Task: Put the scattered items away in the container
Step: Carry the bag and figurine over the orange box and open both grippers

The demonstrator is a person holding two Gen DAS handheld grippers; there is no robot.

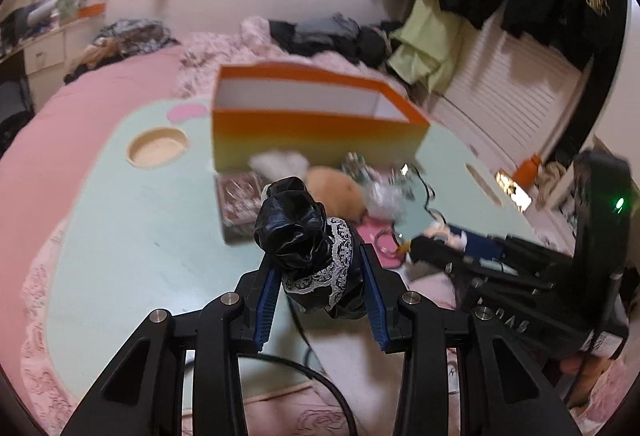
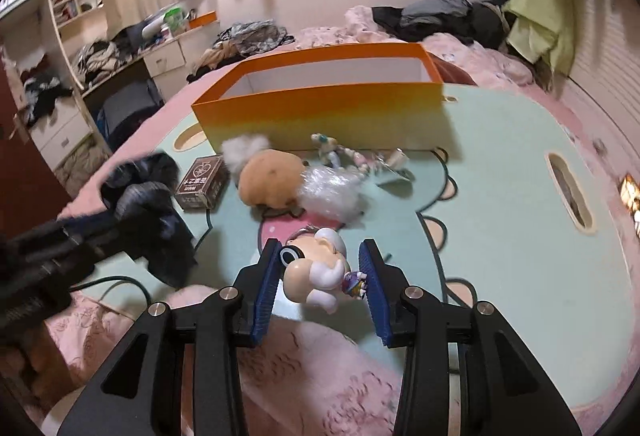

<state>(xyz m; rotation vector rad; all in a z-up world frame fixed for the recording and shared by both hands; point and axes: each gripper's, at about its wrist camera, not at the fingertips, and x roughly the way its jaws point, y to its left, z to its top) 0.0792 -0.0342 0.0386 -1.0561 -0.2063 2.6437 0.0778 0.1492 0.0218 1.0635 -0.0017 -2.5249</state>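
Between the blue pads of the left tongs [image 1: 319, 256], a glossy black scrunchie [image 1: 296, 228] edged with white lace, pinched low on its bundle and held clear above the desk [image 1: 120, 236]. Between the pads of the right tongs [image 2: 321, 246], a small cartoon figurine [image 2: 316, 272], nipped across head and hand, just over the near edge of the desk. Beyond both, at the far side of the desk, the orange box [image 2: 320, 107], open-topped, white inside, apparently empty. Just in front of its near wall, waiting to be gathered: a tan plush toy [image 2: 272, 179], a white fluffy tuft [image 2: 332, 191], a beaded charm [image 2: 336, 151], a small brown carton [image 2: 202, 183]. All around, a pink bed [image 1: 60, 123] heaped with clothes. Judged as the carry stage, with two loads due for the box. For a clean drop: lift each load above the rim before crossing it, since the near wall stands tall and a low approach would likely shove the light cardboard. Carry one side at a time, or well apart, to avoid a clash of tongs over the narrow opening. Release the scrunchie well inside the walls, as soft fabric may snag on a pad. Lower the figurine deep first; its shallow grip looks prone to slipping.
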